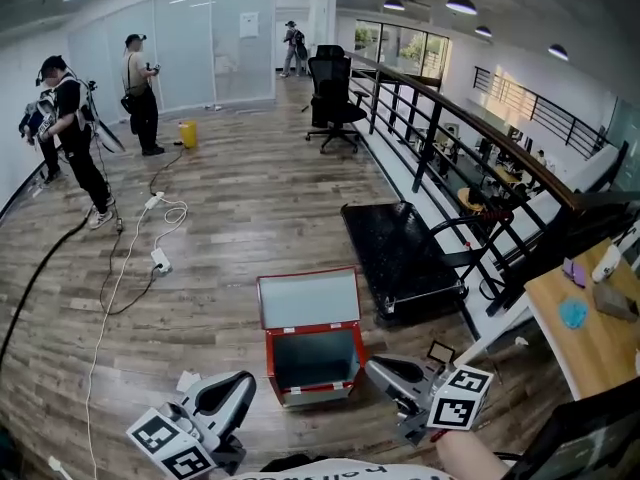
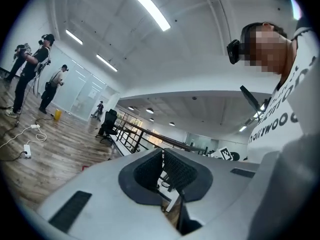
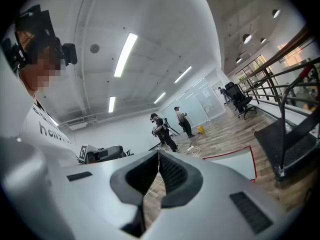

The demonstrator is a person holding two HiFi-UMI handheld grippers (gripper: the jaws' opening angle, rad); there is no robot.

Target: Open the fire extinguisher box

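The fire extinguisher box [image 1: 311, 359] is a red metal case on the wooden floor, just in front of me. Its lid [image 1: 308, 300] stands swung up and back, and the dark inside looks empty. My left gripper [image 1: 240, 380] hovers low, left of the box, jaws shut on nothing. To the box's right, my right gripper [image 1: 375, 369] is also shut and empty. Neither touches the box. In the left gripper view the left gripper [image 2: 162, 154] tilts up towards the ceiling. The right gripper [image 3: 158, 155] shows the white lid [image 3: 232, 159] with its red edge beyond its jaws.
A black platform [image 1: 400, 253] lies right of the box, against a dark railing [image 1: 450, 138]. A wooden desk [image 1: 590, 338] is at the far right. Cables and a power strip [image 1: 160, 260] trail on the floor at left. Three people [image 1: 70, 128] and an office chair [image 1: 335, 88] stand farther back.
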